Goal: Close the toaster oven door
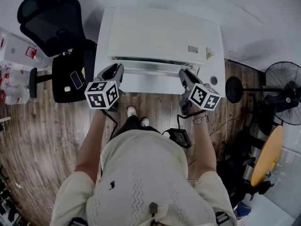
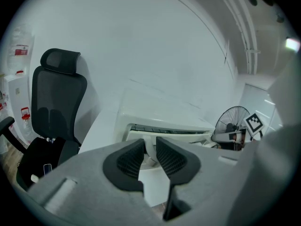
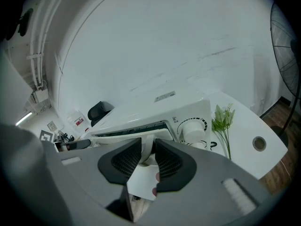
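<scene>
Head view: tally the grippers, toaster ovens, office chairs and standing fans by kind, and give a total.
Grippers: 2 (left gripper, right gripper)
toaster oven: 1
office chair: 1
standing fan: 1
Total: 5

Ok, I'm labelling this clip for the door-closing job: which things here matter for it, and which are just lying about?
In the job: toaster oven; its door, ajar; door handle; left tool and right tool, both clamped on that handle.

Just lying about: office chair; phone on it; fan; plant sprig; round yellow table.
</scene>
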`<state>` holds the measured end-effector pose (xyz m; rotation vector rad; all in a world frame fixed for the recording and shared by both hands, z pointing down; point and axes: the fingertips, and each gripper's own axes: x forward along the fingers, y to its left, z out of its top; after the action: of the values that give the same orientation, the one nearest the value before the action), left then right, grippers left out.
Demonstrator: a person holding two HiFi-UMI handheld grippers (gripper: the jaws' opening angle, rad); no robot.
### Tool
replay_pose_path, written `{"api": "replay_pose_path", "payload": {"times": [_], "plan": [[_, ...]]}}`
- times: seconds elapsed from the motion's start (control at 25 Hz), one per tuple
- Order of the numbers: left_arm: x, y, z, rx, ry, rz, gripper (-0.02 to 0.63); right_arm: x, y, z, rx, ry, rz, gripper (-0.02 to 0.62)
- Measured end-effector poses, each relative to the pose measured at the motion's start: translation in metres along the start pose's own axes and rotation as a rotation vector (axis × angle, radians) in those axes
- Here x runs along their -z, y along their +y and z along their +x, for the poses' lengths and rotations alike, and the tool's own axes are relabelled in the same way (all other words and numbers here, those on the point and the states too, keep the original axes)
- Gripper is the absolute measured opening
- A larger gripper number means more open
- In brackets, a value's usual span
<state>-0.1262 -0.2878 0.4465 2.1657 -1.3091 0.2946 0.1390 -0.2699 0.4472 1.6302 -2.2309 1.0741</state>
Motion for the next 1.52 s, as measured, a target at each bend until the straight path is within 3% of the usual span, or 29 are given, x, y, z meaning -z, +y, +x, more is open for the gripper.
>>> {"api": "replay_pose_path", "payload": {"times": [1.12, 1.36, 1.52], "plan": [[-0.016, 0.002, 0.009, 0.022, -0.043, -0.02, 0.086, -0.018, 0.0, 0.008, -0.003, -0.028, 0.005, 0.107], [-0.019, 0.001, 0.007, 0.006, -0.077, 0.017, 0.087, -0.02, 0.004, 0.005, 0.012, -0.051, -0.069, 0.11], [-0.017, -0.001, 0.003, 0.003, -0.089, 0.058, 0.132, -0.019, 0.004, 0.002, 0.033, -0.058, -0.113, 0.135]]}}
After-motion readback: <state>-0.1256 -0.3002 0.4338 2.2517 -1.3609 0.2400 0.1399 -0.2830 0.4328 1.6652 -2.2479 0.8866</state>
